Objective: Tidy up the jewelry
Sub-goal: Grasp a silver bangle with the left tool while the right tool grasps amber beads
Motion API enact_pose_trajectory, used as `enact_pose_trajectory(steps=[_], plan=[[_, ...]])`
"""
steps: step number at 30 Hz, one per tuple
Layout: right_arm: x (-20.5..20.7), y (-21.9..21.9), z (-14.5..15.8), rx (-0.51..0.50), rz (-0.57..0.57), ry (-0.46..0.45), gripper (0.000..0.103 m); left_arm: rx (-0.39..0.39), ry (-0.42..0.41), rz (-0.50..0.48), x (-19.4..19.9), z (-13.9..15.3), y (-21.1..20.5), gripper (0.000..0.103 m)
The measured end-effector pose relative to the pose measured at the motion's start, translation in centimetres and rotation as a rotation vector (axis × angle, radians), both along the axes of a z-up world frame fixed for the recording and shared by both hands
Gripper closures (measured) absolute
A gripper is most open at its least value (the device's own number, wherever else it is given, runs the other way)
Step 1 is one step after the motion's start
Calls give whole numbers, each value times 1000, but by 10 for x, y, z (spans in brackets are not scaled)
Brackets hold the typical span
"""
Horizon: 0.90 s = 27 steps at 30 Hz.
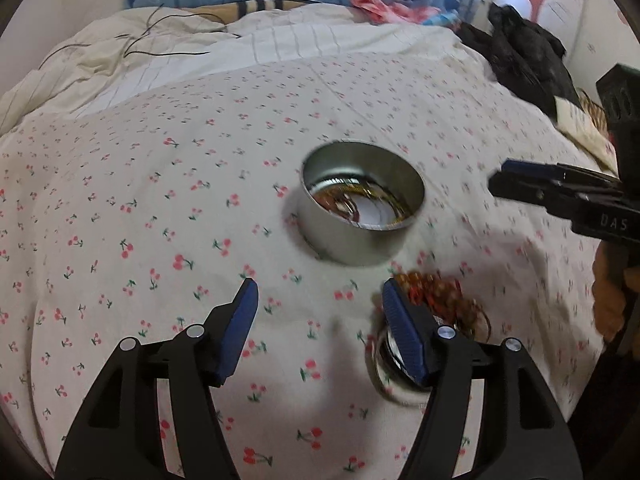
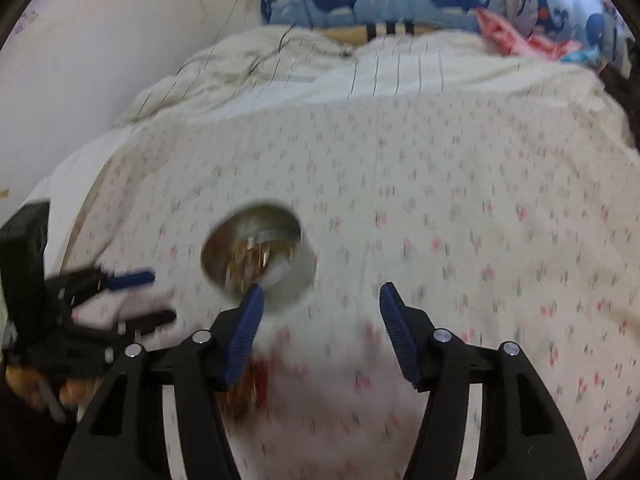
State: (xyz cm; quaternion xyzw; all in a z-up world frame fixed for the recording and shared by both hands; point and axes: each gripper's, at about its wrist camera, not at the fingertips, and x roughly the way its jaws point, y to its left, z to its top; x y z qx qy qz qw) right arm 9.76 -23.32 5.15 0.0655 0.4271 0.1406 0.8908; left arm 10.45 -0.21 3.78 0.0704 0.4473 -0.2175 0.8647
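Left wrist view shows the left gripper (image 1: pixel 318 292) with its fingers spread and nothing between them, above a cherry-print bed (image 1: pixel 160 208). A round tin (image 1: pixel 362 222) stands upright on the bed with jewelry (image 1: pixel 360 200) inside, and a heap of beads (image 1: pixel 440 294) lies just beside the tin, partly behind the right-hand finger. Right wrist view, blurred, shows the right gripper (image 2: pixel 320 292) likewise spread and empty, near the tin (image 2: pixel 298 276).
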Motion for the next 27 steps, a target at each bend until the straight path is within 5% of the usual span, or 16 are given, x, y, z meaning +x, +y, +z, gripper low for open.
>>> enact_pose_trajectory(steps=[14, 19, 24, 27], plan=[[-29, 29, -17, -5, 136, 57, 49, 6, 47, -124, -28, -29, -15, 43], [-29, 28, -20, -9, 130, 85, 49, -38, 91, -162, -34, -34, -18, 80], [-30, 20, -22, -9, 113, 97, 49, -77, 107, -152, -36, -29, -12, 100], [-30, 21, -24, -8, 110, 103, 49, -99, 121, -143, -36, -26, -5, 100]])
